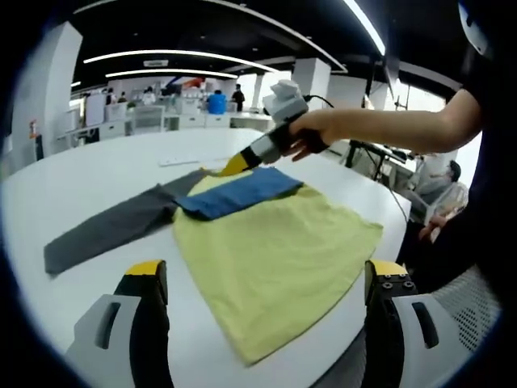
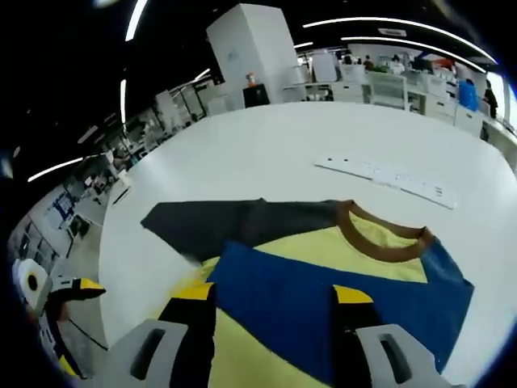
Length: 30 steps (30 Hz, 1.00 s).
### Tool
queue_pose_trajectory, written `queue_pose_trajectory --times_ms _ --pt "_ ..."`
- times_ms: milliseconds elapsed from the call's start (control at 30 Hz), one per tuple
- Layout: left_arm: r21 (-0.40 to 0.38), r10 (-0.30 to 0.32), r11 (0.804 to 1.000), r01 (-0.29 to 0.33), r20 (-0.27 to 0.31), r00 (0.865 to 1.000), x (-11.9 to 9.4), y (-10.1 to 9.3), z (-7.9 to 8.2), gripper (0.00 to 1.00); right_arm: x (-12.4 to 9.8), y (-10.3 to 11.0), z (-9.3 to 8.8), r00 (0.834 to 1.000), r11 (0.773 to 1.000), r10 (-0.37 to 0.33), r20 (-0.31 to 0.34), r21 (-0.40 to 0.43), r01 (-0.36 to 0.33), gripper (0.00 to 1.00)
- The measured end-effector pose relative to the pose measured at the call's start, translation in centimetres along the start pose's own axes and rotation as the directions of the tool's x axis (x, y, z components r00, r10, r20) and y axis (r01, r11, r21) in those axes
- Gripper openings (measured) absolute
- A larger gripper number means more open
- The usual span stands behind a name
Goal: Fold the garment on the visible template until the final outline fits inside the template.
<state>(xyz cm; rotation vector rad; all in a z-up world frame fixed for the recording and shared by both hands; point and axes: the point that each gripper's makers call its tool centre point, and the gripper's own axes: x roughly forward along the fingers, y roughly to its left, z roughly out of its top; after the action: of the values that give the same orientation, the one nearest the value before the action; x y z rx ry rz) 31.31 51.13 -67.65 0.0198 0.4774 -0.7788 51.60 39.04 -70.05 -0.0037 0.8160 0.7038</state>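
My left gripper (image 1: 258,283) hangs spread above the shirt's (image 1: 275,250) yellow body on the white worktop (image 1: 97,178). My right gripper (image 2: 271,303) is spread over the blue sleeve (image 2: 323,299), folded across the chest. The grey sleeve (image 1: 105,226) lies extended. Beyond the brown collar (image 2: 380,234) lies a white strip (image 2: 388,174).

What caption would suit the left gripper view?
Right gripper reaches over a yellow shirt with its blue sleeve folded in, grey sleeve outstretched.
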Motion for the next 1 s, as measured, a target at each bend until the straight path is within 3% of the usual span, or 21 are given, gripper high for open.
queue_pose_trajectory --times_ms 567,1000 --pt "0.016 -0.031 0.999 0.031 -0.016 0.999 0.8 -0.6 0.1 0.99 -7.2 -6.9 -2.8 0.991 0.989 -0.126 0.048 0.088 0.122 0.54" --pt "0.024 -0.053 0.998 0.054 -0.027 0.998 1.0 -1.3 0.0 0.99 -11.0 -11.0 -6.2 0.979 0.972 -0.199 0.050 0.138 0.191 0.44"
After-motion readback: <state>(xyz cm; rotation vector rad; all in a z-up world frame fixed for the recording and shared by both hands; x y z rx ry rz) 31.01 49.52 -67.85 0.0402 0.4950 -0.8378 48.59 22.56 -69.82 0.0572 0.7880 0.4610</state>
